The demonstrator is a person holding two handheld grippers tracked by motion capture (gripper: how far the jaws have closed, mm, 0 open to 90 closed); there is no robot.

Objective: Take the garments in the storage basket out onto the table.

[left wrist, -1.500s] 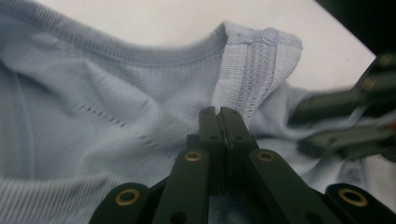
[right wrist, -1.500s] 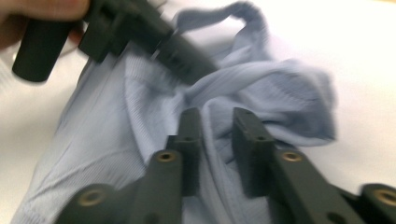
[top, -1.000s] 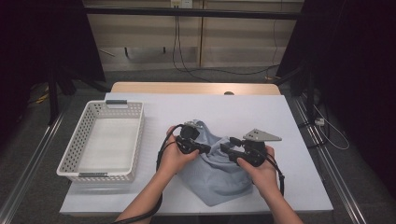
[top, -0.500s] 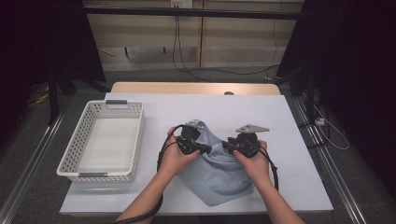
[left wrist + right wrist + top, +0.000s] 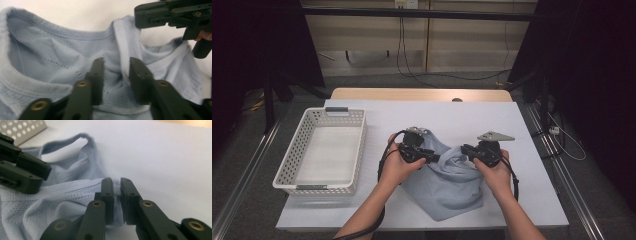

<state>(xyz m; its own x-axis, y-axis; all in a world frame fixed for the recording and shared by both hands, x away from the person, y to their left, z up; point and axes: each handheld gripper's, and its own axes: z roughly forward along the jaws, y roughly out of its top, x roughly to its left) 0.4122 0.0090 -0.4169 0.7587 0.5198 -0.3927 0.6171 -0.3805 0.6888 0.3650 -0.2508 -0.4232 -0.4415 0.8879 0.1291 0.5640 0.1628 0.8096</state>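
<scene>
light blue shirt point(image 5: 447, 182) is soft, light, floppy; my right claw point(image 5: 117, 186) pinches its right hem, left claw point(image 5: 115, 72) just spread over the collar.

The left gripper point(image 5: 113, 75), clamped on the light-blue mesh shirt point(image 5: 447, 182) a second ago, has just opened its jaws, a fold of fabric lying loose between them. The right gripper point(image 5: 117, 195) has slid from the right toward the frame's middle and has just closed its jaws on the shirt's edge
</scene>
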